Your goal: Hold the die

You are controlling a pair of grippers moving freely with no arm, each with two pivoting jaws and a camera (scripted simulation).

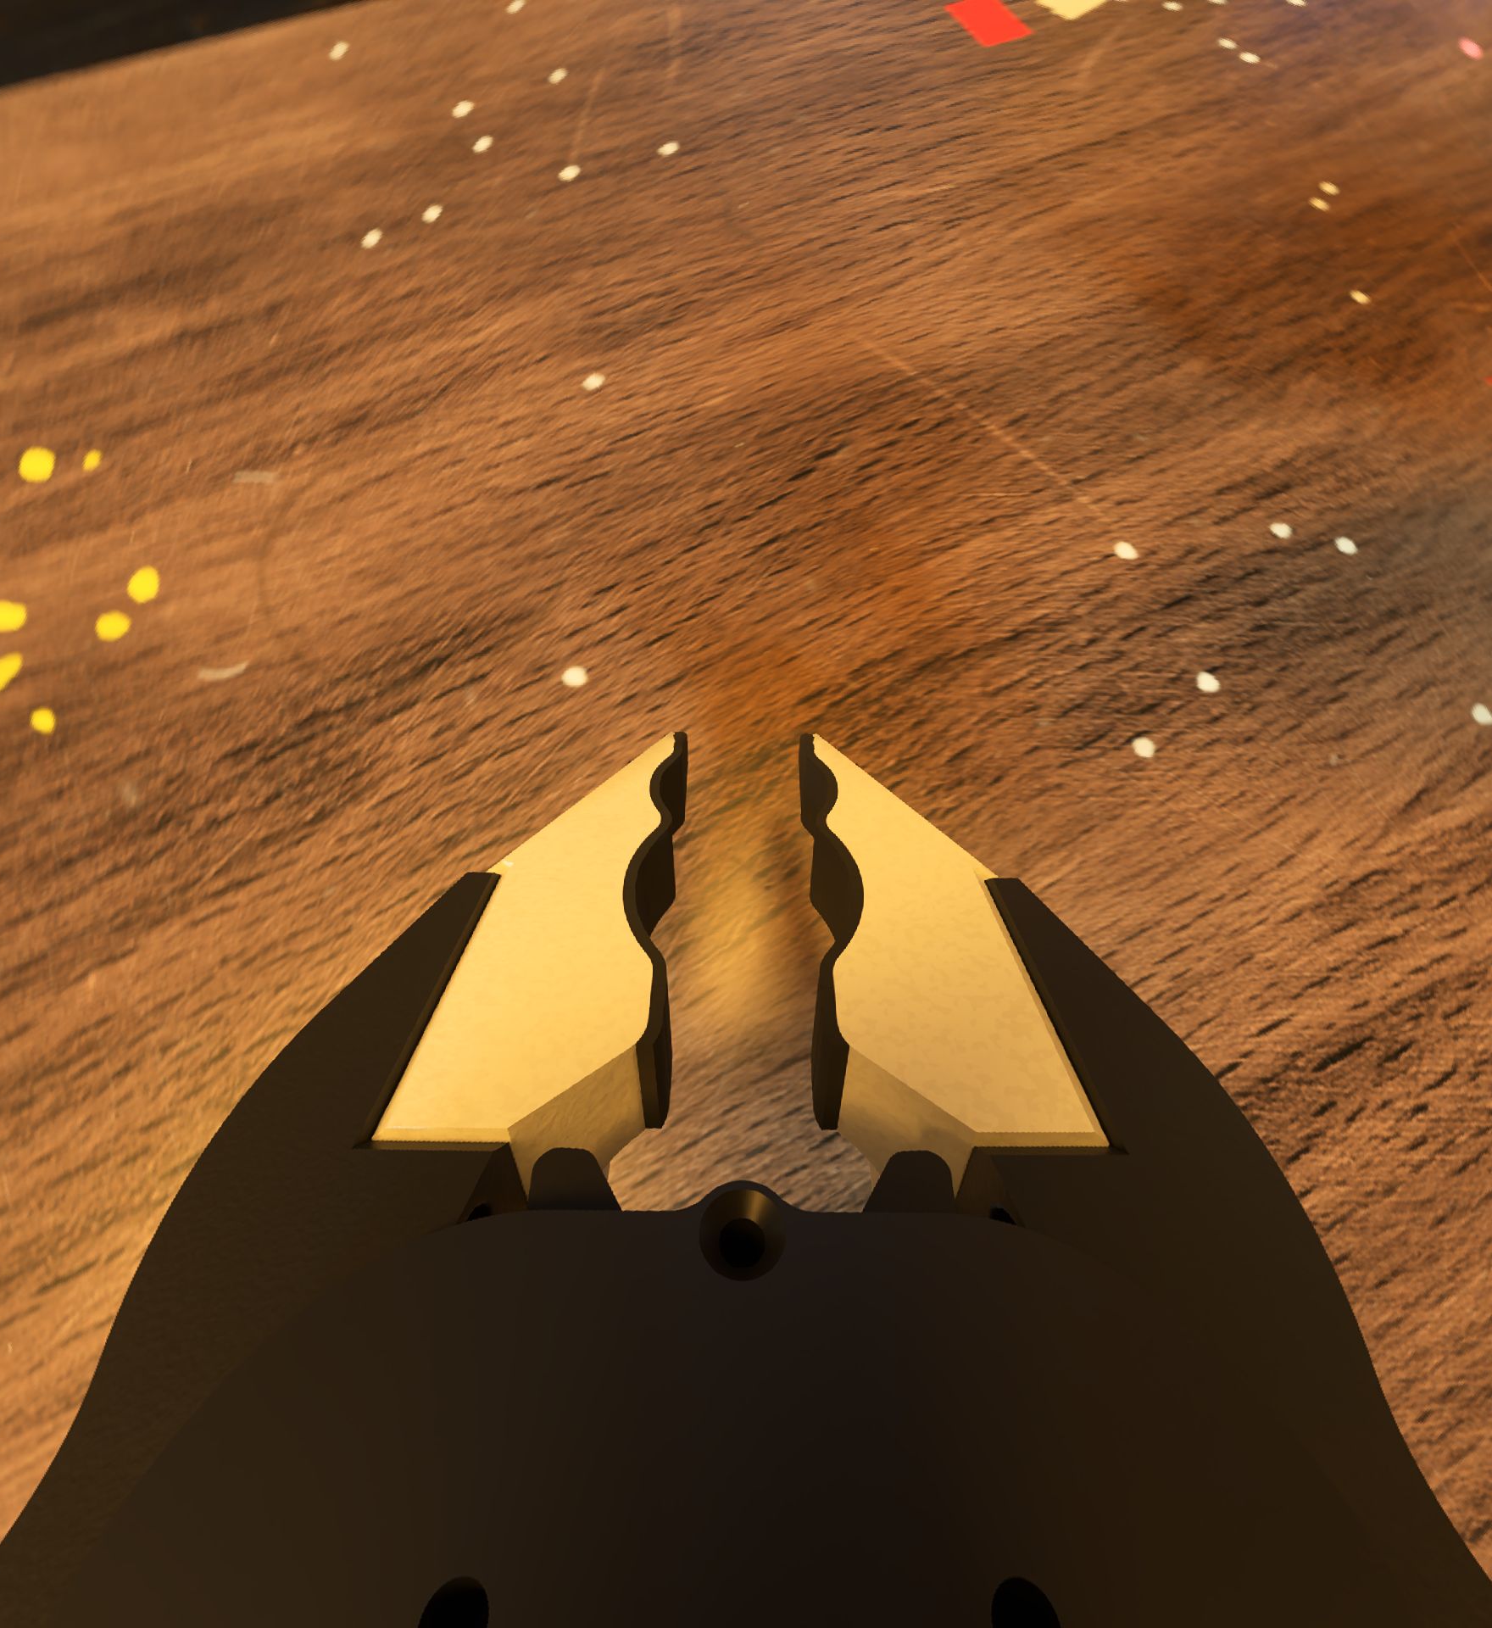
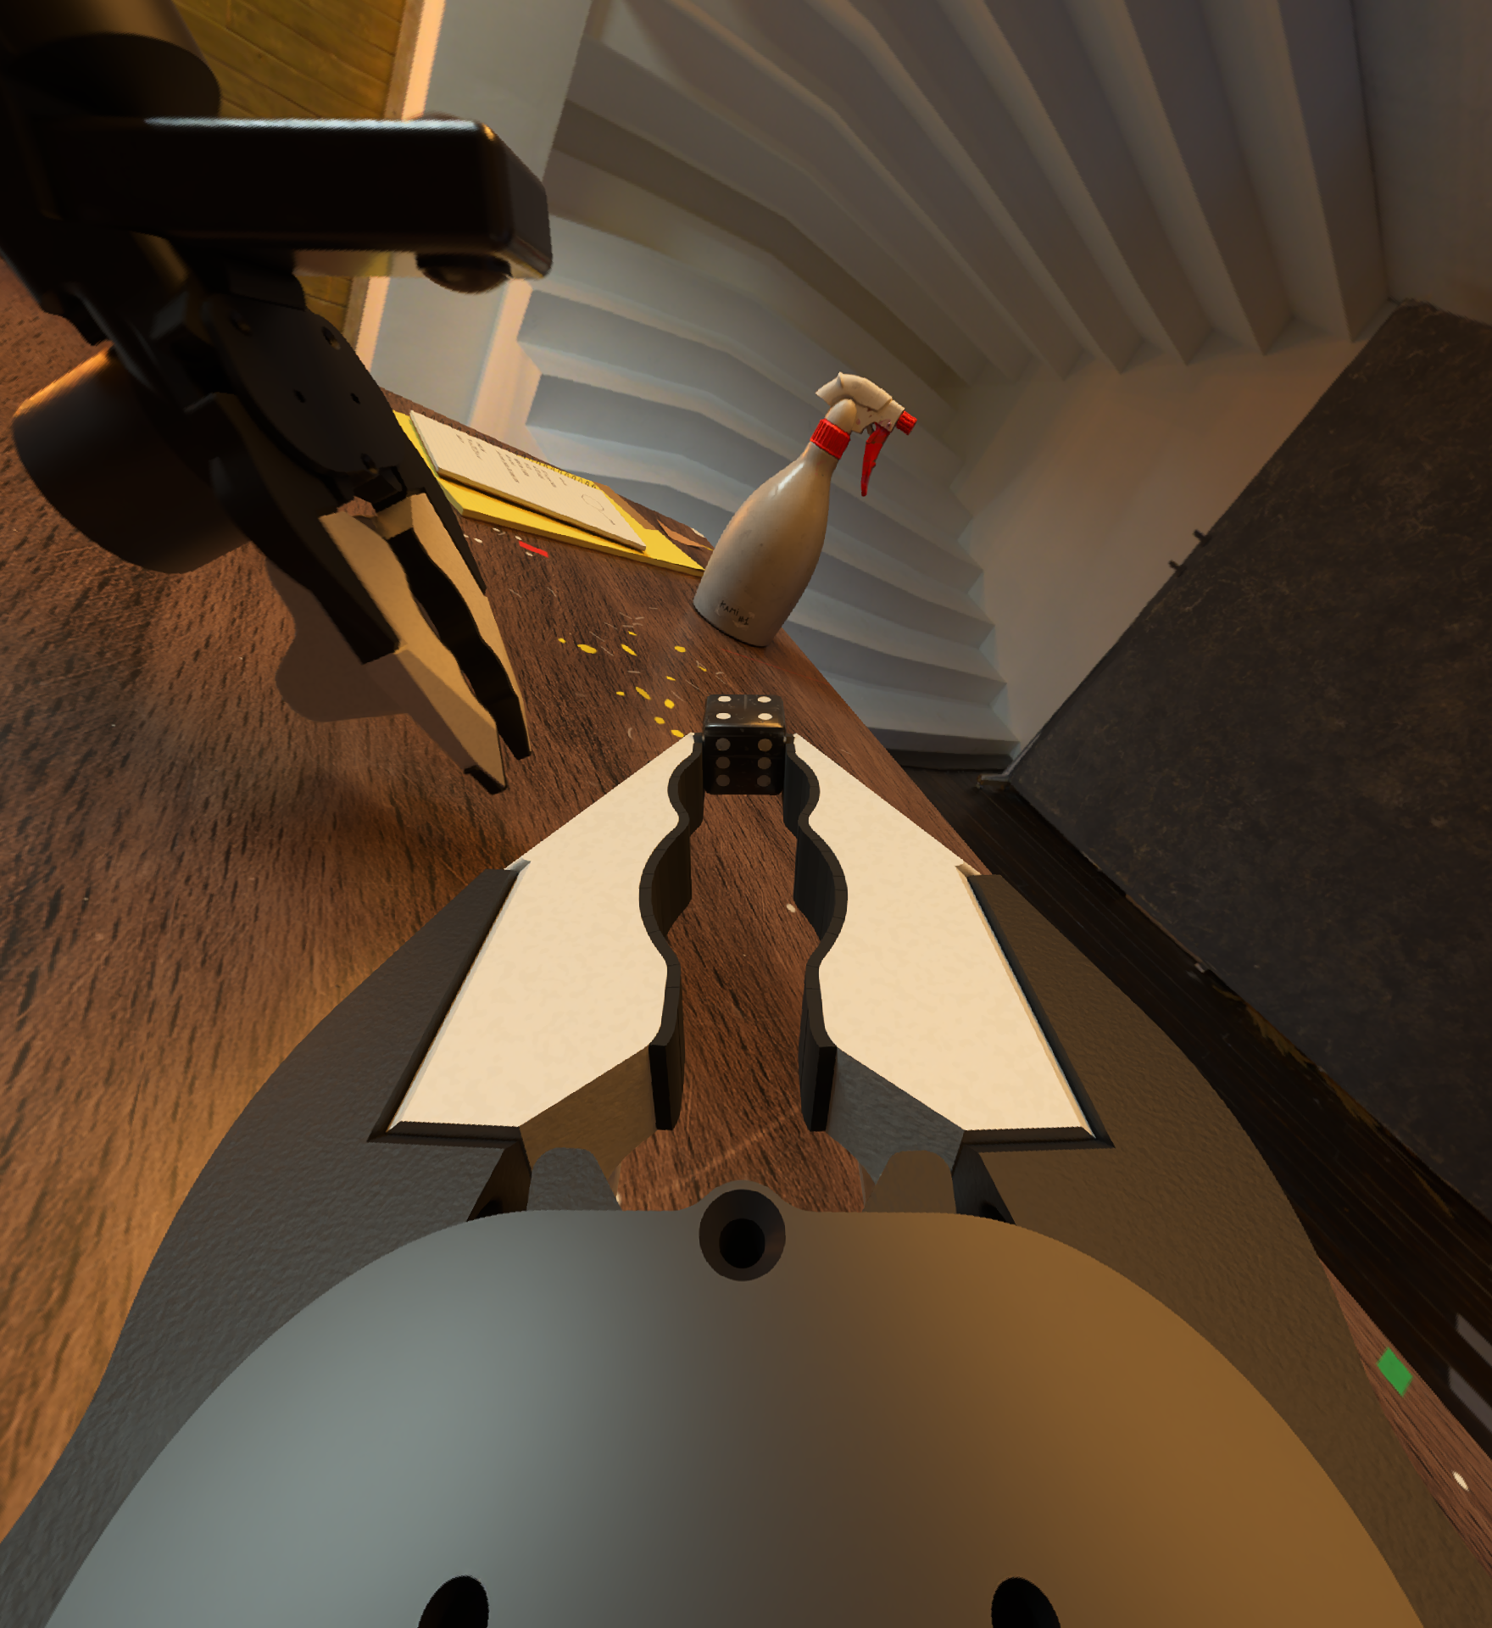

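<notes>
**Right tongs on die — check the pinch before lifting**

Left tongs (image 1: 742, 740): slightly parted, pinching nothing, hanging over bare desk (image 1: 813, 440).

Right tongs (image 2: 742, 749): the die (image 2: 743, 749) sits between the very tips, which appear to touch its sides; whether it rests on the desk, cannot tell. Judgement: the grip is shallow, so press squarely on opposite faces and avoid twisting.

Materials: die a hard black cube with white pips; tongs' inner edges scalloped; desk brown woodgrain, paint-flecked. Spray bottle (image 2: 778, 546) stands beyond, near the desk edge.

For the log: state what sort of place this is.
Probably a workshop or hobby bench: a paint-flecked wooden table, a spray bottle near its edge, a notepad, and a staircase behind.
</notes>
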